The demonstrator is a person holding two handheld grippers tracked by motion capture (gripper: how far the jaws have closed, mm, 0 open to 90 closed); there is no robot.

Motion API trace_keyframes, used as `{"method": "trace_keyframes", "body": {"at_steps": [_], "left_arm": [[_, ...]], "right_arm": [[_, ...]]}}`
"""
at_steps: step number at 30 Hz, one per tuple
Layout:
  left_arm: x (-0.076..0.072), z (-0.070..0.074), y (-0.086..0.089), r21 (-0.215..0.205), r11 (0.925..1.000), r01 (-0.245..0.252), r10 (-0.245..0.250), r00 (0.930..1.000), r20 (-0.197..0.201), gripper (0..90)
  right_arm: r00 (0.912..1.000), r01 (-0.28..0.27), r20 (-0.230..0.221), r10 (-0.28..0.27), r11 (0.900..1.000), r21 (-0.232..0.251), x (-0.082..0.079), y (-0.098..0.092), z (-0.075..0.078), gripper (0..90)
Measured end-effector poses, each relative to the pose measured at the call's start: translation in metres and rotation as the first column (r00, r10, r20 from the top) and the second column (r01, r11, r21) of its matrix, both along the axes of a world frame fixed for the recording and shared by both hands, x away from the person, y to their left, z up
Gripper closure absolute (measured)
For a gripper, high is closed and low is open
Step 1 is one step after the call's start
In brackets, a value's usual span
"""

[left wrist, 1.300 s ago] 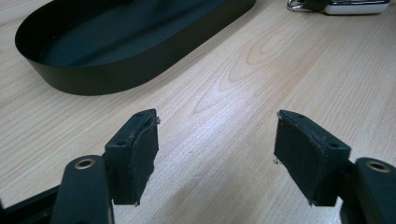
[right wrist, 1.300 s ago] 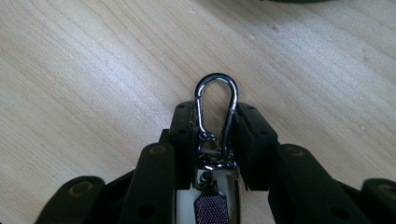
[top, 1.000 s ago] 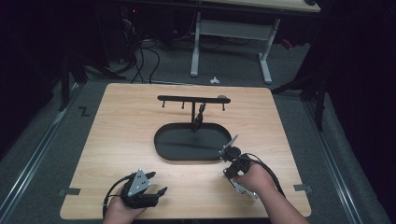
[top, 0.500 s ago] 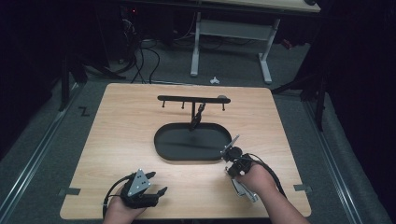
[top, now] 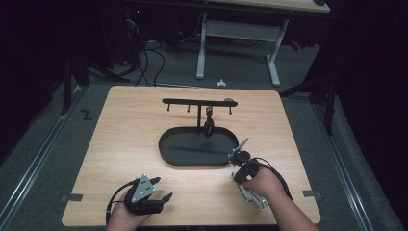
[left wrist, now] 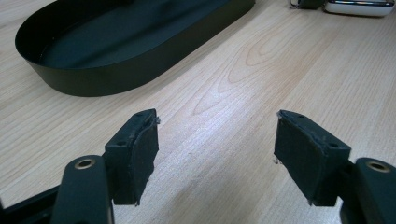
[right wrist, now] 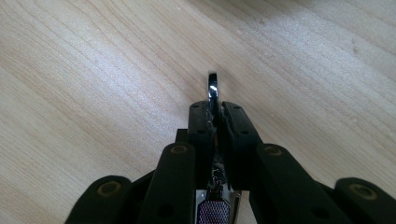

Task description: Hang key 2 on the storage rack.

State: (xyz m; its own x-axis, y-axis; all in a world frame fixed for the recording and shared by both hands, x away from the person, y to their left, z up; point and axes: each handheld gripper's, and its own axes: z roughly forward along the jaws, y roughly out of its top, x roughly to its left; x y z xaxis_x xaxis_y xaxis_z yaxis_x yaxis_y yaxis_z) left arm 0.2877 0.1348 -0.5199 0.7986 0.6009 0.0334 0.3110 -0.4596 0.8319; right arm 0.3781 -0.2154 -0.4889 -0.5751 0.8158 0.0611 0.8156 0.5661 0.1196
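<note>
High view: I sit at the near edge of a light wooden table (top: 134,139), a gripper in each hand. My left gripper (top: 161,196) rests low on the table near the front left edge, well apart from everything else on the surface. My right gripper (top: 234,155) sits at the front right, just beside the near right rim of the black oval tray (top: 168,156), its tip pointing toward the tray.

Right gripper view: the jaws of my right gripper (right wrist: 215,114) are pressed together on a thin, shiny metal piece (right wrist: 213,86) that stands edge-on between the pads and pokes out past their tips. They have just been closing on it and eased back very slightly. The piece hangs over bare wood; I cannot tell from this angle what it is, possibly a ring or a flat loop.

Left gripper view: the jaws of my left gripper (left wrist: 215,149) stand wide apart with nothing between them, only table grain. The tray (left wrist: 116,77) lies ahead and to the left in this view, its floor bare where I can see it.

High view again: a black stand (top: 199,102) with a crossbar rises from the far end of the tray. A small dark object (top: 209,126) hangs from one of its pegs; it is too small to identify
</note>
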Motion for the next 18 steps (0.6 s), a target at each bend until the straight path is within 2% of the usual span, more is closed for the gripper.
{"method": "trace_keyframes", "body": {"at_steps": [6,16,17,18], "left_arm": [[-0.0001,0.0002,0.0000,-0.002,1.0000,0.001,-0.001,1.0000,0.000,30.9],[-0.0001,-0.0003,-0.0004,0.002,1.0000,0.002,-0.002,1.0000,-0.001,31.0],[0.0001,-0.0004,-0.0003,0.001,1.0000,0.001,-0.001,1.0000,-0.001,30.9],[0.0002,-0.0005,-0.0003,0.001,1.0000,0.001,-0.001,1.0000,-0.002,31.0]], "right_arm": [[1.0000,-0.005,-0.004,0.005,1.000,-0.007,0.0001,0.0008,0.0004,84.4],[0.9989,-0.041,0.021,0.041,0.999,-0.032,-0.0018,0.0027,0.0004,86.3],[0.9991,-0.038,0.019,0.039,0.999,-0.039,-0.0019,0.0032,0.0006,86.3],[0.9988,-0.041,0.025,0.042,0.997,-0.066,-0.0021,0.0045,0.0012,86.3]]}}
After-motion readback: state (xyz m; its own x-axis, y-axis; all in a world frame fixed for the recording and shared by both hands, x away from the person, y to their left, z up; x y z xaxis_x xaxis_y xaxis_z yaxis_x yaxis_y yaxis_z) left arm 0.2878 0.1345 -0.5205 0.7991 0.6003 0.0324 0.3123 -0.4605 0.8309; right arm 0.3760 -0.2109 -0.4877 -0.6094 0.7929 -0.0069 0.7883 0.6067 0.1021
